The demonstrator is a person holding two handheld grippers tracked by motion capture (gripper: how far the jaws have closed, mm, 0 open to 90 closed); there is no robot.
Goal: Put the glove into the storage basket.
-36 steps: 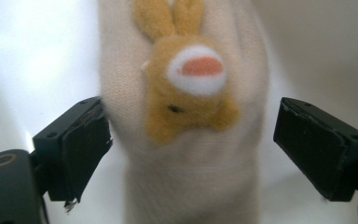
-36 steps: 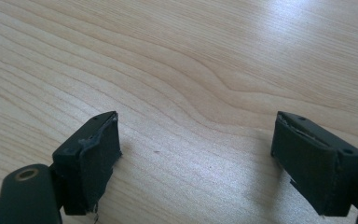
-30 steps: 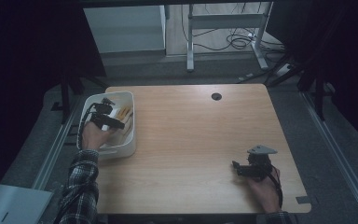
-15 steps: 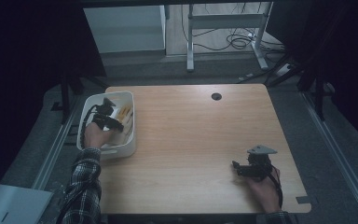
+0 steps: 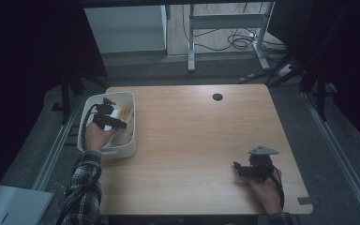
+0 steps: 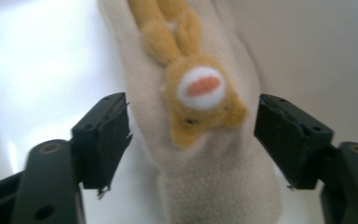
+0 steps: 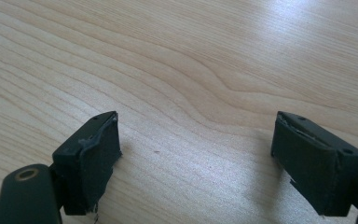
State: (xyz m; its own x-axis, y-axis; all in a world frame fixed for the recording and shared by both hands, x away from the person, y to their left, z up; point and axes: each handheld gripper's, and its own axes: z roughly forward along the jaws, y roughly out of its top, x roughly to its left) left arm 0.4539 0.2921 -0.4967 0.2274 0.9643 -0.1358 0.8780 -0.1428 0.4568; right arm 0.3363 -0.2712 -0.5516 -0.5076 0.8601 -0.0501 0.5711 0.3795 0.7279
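A cream sock (image 6: 205,140) with an orange animal patch lies inside the white bin (image 5: 130,101) at the table's left edge. My left gripper (image 6: 193,140) is down in the bin and open, one jaw on each side of the sock without closing on it. In the high view the left gripper (image 5: 118,124) sits over the bin with the sock (image 5: 125,114) just beyond it. My right gripper (image 5: 238,168) rests low over the bare wood near the front right corner. It is open (image 7: 196,158) with nothing between its jaws.
The wooden table (image 5: 197,136) has a round cable hole (image 5: 217,97) near its far edge. A desk frame and cables (image 5: 234,42) stand on the floor beyond. A pale sheet (image 5: 9,206) lies off the table at the front left.
The left gripper has shifted slightly forward and right within the bin, toward the sock. The right gripper has stayed where it was.
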